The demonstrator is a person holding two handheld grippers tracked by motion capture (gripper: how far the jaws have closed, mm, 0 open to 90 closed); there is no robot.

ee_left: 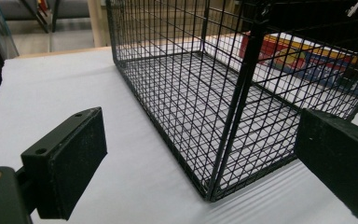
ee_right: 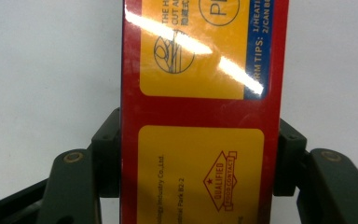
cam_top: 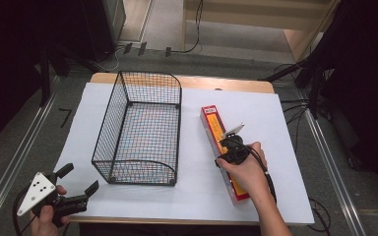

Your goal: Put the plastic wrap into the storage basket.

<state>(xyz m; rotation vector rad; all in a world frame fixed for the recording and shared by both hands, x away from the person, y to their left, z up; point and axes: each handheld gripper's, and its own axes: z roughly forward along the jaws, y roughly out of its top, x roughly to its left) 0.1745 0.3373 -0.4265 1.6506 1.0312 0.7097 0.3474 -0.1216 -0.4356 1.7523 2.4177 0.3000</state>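
Black wire mesh basket [cam_top: 140, 132] at centre frame, on white table cover [cam_top: 285, 147], just left of long box [cam_top: 215, 125]. Box right of centre: glossy red cardboard, yellow panels, flat and narrow. Right gripper [cam_top: 229, 142] clasping its long sides; left gripper [cam_top: 81, 182] lower left, wide apart.

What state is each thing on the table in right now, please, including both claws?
Wire basket: upright, open top, empty.
Long red and yellow box: lying flat on the white table cover, right of the basket, apart from it.
Right claw: jaws on both sides of the box, pads against its long edges.
Left claw: jaws open, nothing between them, near the basket's near left corner, not touching it.
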